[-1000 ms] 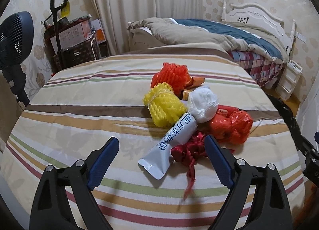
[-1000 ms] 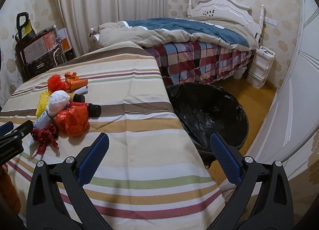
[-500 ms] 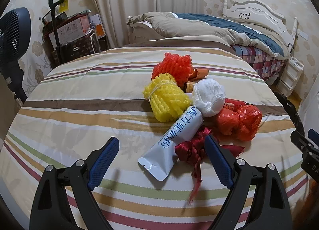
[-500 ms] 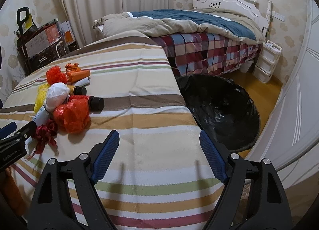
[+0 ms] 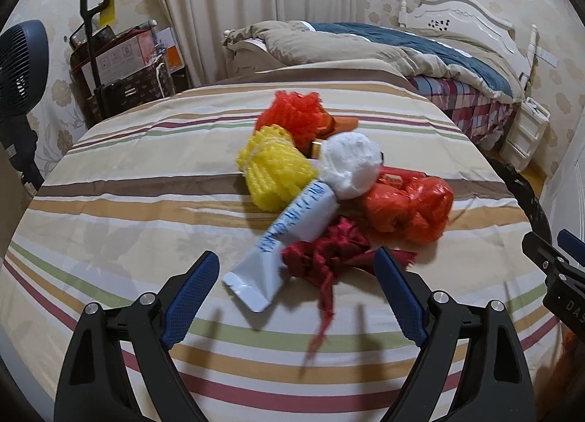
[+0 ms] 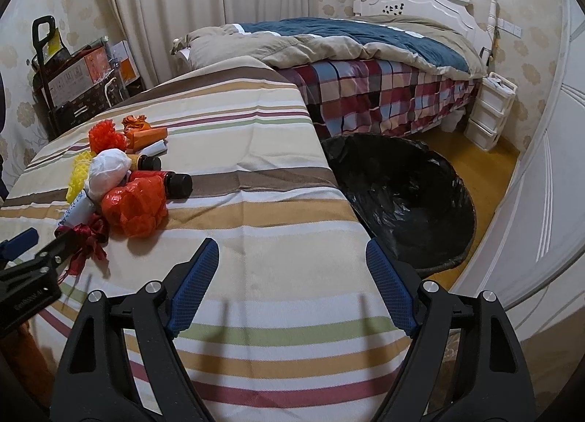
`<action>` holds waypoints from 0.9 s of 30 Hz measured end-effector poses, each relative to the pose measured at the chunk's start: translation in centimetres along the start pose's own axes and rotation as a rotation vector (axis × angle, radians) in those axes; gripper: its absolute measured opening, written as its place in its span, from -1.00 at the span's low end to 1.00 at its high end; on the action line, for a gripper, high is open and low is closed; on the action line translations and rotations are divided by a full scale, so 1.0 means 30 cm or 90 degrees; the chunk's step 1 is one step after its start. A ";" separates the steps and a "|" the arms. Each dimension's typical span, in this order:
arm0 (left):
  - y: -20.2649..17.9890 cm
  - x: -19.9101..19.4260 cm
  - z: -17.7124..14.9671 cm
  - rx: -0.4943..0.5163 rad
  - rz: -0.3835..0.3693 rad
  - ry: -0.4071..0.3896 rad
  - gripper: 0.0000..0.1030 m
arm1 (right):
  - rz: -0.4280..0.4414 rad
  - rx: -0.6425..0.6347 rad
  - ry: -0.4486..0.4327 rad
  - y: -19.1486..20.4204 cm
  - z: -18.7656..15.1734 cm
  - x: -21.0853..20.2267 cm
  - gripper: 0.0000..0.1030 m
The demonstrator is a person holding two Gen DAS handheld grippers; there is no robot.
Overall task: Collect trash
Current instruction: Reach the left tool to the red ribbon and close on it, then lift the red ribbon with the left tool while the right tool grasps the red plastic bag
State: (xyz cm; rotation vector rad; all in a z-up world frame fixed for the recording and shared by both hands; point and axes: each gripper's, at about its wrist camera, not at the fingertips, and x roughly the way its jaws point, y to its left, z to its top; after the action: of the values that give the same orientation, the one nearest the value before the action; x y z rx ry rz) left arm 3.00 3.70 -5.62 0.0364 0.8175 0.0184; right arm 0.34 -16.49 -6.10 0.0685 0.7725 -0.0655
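While trash pile waits on striped cloth, I see left gripper nearest: fingers wide, just narrowed slightly, nothing pinched. White squeeze tube lies ahead between fingertips, long axis slanting away-right. Right gripper wide, empty.

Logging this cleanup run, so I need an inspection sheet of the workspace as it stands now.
Surface: striped cloth covering the table.
Job's things: white tube, dark red ribbon, yellow foam net, orange bag and white wad heaped together; black-lined bin at the table edge.
Clutter: nothing seen.
Grippers: left claw open near the tube; right claw open over bare cloth.
Cables: nothing seen.
Surroundings: bed, fan.
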 end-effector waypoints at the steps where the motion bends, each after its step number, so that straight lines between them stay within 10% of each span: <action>1: -0.009 0.005 0.001 0.001 0.001 0.001 0.53 | 0.000 0.000 -0.001 -0.001 -0.002 -0.001 0.57; 18: -0.014 0.031 -0.023 0.005 -0.059 0.031 -0.65 | 0.018 0.009 0.005 -0.014 -0.026 -0.003 0.57; 27: 0.027 -0.008 -0.033 0.001 -0.067 0.017 -0.66 | 0.020 -0.008 0.007 0.022 -0.034 -0.007 0.57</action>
State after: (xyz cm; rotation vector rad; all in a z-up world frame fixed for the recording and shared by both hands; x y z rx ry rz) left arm 2.12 4.52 -6.08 -0.0054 0.8453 -0.0804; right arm -0.46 -15.72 -6.64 0.0693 0.7832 -0.0297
